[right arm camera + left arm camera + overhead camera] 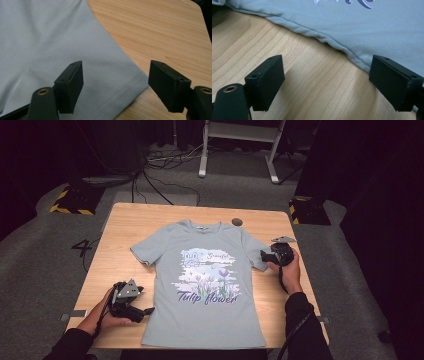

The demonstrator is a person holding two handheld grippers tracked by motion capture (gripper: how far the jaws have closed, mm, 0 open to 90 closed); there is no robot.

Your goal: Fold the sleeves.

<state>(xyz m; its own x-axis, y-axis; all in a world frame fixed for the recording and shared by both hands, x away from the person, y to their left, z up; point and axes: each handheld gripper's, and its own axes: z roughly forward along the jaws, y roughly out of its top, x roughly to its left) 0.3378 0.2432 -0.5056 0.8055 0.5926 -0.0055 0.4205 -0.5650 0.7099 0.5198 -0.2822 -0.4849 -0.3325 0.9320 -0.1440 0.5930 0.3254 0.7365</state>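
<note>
Wooden table (125,230): tongs gape beside T-shirt (205,320).

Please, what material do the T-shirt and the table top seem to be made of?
T-shirt: probably soft knit cotton jersey, matte light blue; fine weave and stitched hems show in the gripper views. Table top: light wood or wood-look laminate, smooth, with visible grain lines.

A pale blue T-shirt (205,285) of soft, matt knitted cloth, its hem stitched and its chest printed, lies at centre frame on a table (125,230) of light wood with smooth, visible grain. The left gripper (327,82) and right gripper (116,86), at the bottom of their views, have jaws of matt black plastic.
</note>
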